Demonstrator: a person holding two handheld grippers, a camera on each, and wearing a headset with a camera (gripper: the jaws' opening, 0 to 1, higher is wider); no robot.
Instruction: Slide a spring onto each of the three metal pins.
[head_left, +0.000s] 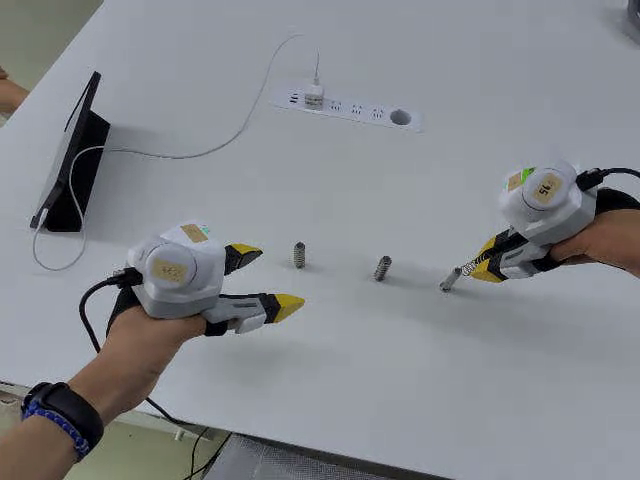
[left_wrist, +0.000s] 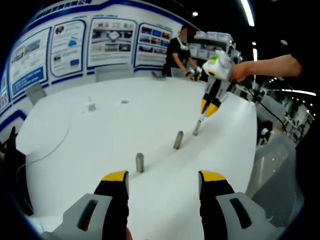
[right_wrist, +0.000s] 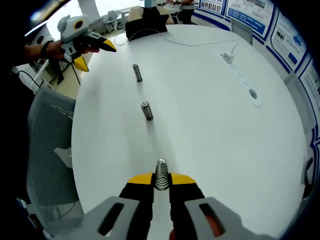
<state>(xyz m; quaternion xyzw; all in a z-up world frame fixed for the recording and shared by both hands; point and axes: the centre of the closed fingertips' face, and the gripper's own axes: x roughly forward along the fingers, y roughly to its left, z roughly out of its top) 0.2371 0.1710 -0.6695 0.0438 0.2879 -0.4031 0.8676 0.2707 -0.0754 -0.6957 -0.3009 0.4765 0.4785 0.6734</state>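
Two short metal pins stand on the white table (head_left: 330, 380), each with a spring around it: one (head_left: 299, 255) (left_wrist: 140, 162) (right_wrist: 137, 73) on the left, one (head_left: 382, 267) (left_wrist: 178, 140) (right_wrist: 146, 110) in the middle. A third pin (head_left: 449, 281) (left_wrist: 197, 127) leans at the right, its tip on the table. My right gripper (head_left: 482, 268) (right_wrist: 161, 181) (left_wrist: 210, 107) is shut on a spring (head_left: 466, 268) (right_wrist: 161, 174) that lies along this pin. My left gripper (head_left: 268, 277) (left_wrist: 164, 177) (right_wrist: 95, 52) hovers open and holds nothing, just left of the left pin.
A white power strip (head_left: 345, 108) with a plugged charger lies at the back, its cable running left to a dark tablet stand (head_left: 70, 155). The table's near edge runs under my left hand. In the gripper views, a grey chair (right_wrist: 50, 150) and a person (left_wrist: 179, 52) stand beyond the table.
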